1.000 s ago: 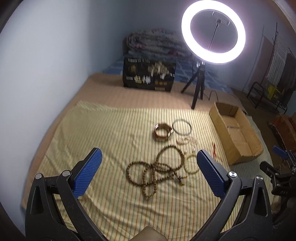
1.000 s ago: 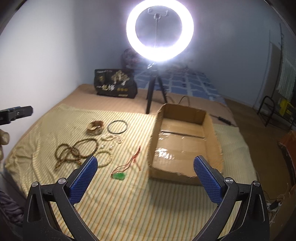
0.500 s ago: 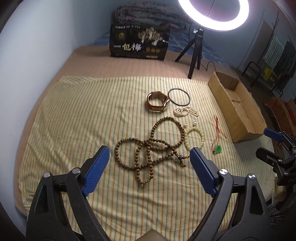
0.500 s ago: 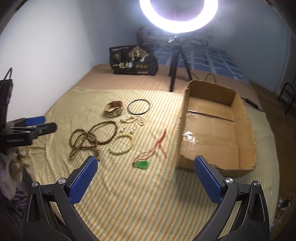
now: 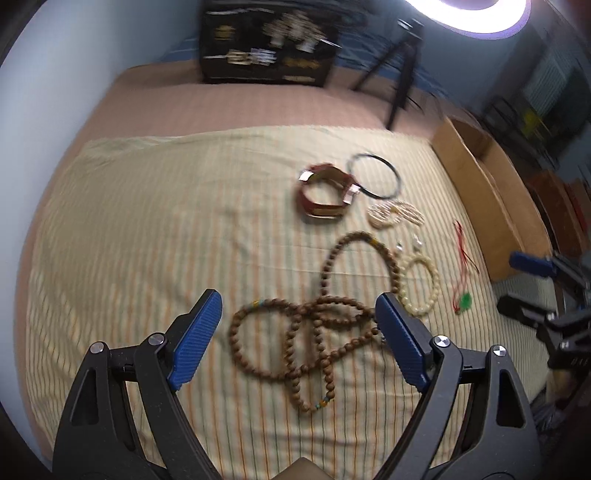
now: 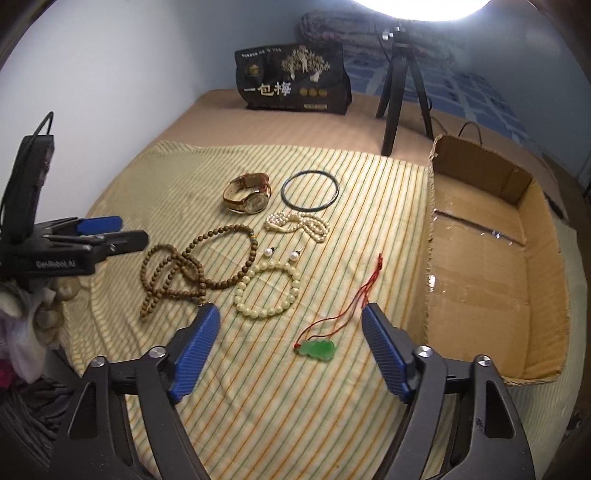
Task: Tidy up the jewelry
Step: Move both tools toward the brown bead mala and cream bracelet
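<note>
Jewelry lies on a striped yellow cloth (image 6: 332, 424). A long brown bead necklace (image 5: 314, 332) (image 6: 177, 269) lies coiled under my open left gripper (image 5: 299, 314). A cream bead bracelet (image 6: 267, 290), a green jade pendant on a red cord (image 6: 317, 349), a pearl string (image 6: 295, 223), two pearl earrings (image 6: 280, 254), a gold watch (image 6: 249, 192) and a dark bangle (image 6: 309, 190) lie nearby. My open right gripper (image 6: 290, 328) hovers over the pendant. An open cardboard box (image 6: 491, 258) stands to the right.
A black printed bag (image 6: 291, 79) and a ring-light tripod (image 6: 400, 77) stand behind the cloth. A wall runs along the left. Folded bedding (image 6: 369, 26) lies at the back.
Both grippers have moved forward and down toward the cloth. The left now hangs over the brown necklace, the right over the green pendant. Both stay open.
</note>
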The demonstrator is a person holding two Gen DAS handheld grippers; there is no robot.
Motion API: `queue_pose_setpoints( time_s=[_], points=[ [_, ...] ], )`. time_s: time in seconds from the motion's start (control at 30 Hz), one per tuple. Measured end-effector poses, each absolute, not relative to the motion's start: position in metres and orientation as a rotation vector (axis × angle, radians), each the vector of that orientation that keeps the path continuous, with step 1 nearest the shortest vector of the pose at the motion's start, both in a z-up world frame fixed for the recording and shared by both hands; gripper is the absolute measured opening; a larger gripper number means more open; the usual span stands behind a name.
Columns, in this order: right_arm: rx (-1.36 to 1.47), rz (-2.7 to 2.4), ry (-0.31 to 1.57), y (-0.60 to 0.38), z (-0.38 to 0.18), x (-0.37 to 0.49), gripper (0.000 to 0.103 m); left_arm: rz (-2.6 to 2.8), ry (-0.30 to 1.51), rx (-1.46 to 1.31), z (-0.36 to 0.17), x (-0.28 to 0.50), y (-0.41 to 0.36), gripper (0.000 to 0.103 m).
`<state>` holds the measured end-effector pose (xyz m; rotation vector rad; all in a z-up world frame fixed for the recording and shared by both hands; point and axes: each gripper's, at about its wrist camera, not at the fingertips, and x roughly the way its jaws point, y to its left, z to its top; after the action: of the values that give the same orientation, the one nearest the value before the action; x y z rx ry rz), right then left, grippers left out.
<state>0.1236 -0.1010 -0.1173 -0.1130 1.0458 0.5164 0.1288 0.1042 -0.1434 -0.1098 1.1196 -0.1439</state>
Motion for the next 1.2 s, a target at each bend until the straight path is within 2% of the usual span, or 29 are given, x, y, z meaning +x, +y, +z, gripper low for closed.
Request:
queue_pose_setpoints(
  time_s=[0.63,0.67,0.83,1.2],
  points=[
    [-0.098,0.555,1.082,-0.098,-0.121,0.13,0.075,-0.299,1.125,0.31,-0.171,0.105,0.046,0.088],
    [-0.108,0.56,1.082,-0.095,-0.122,0.131,0.074,-0.301,1.13,0.318,-0.173,0.107,0.046,0.088],
    [-0.13,0.565,1.117,-0.088,-0.134,0.137,0.059,-0.305,1.163,0.323,-0.182,0.119,0.047,0.088],
    [-0.133,0.541,1.185,-0.076,-0.158,0.159,0.056,-0.301,1.198,0.31,-0.199,0.14,0.04,0.088]
  ],
)
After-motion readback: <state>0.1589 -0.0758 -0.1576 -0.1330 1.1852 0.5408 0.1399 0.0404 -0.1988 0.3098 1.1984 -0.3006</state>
